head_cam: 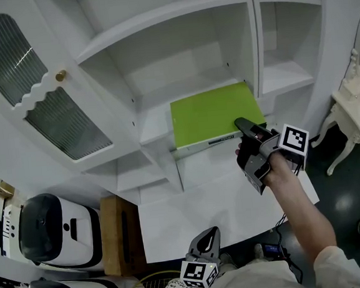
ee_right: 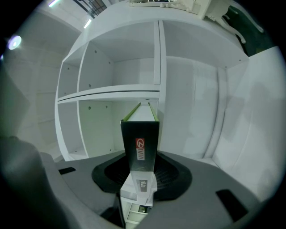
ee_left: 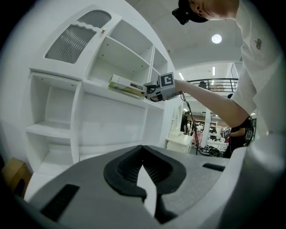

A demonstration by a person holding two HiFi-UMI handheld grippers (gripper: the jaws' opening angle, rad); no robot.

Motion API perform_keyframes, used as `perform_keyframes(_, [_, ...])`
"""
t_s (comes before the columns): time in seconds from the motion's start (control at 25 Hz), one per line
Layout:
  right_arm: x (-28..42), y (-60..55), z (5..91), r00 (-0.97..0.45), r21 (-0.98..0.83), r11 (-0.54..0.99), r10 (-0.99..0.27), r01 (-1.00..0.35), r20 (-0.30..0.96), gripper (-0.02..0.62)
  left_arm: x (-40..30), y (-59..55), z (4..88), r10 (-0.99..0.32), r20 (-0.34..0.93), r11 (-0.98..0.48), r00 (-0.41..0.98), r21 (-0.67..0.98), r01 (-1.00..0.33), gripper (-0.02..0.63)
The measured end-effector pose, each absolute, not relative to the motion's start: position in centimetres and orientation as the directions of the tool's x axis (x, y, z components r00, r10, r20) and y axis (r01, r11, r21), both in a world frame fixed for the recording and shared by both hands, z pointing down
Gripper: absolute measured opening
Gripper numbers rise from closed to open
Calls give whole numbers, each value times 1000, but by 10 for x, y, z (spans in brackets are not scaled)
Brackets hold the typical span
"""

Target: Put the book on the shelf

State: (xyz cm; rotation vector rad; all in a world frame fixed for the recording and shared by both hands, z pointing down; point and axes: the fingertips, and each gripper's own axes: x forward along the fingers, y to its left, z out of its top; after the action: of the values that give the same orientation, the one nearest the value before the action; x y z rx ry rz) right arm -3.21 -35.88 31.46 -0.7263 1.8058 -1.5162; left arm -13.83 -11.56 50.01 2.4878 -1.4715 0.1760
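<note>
A book with lime-green covers [head_cam: 212,112] and a black spine [ee_right: 139,134] lies flat on the middle shelf board [head_cam: 153,129] of a white cabinet. Its near edge sticks out over the shelf's front. My right gripper [head_cam: 246,129] is shut on that near spine edge, one jaw above the book and one below. In the left gripper view the book [ee_left: 125,86] and the right gripper [ee_left: 151,91] show at shelf height. My left gripper [head_cam: 208,235] hangs low by the person's body, shut with nothing in it [ee_left: 143,150].
The cabinet's door with ribbed glass [head_cam: 44,89] stands open at the left. A white counter [head_cam: 223,208] juts out below the shelf. A white ornate chair [head_cam: 354,100] is at the right. White appliances [head_cam: 56,229] and a cardboard box [head_cam: 120,233] sit lower left.
</note>
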Motion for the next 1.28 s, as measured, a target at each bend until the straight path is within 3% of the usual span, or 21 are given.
perform_keyframes(0.6, [-42,-390,324,-586,-995,90,-804,49,-102,146,-142,-121,497,-849,214,-461,483,147,-875,3])
perform_keyframes(1.28, [-51,-417,317,-569,-989,113,-809,97,-148,146,-152,-128,497,-858,212,-445,468,150,-883,3])
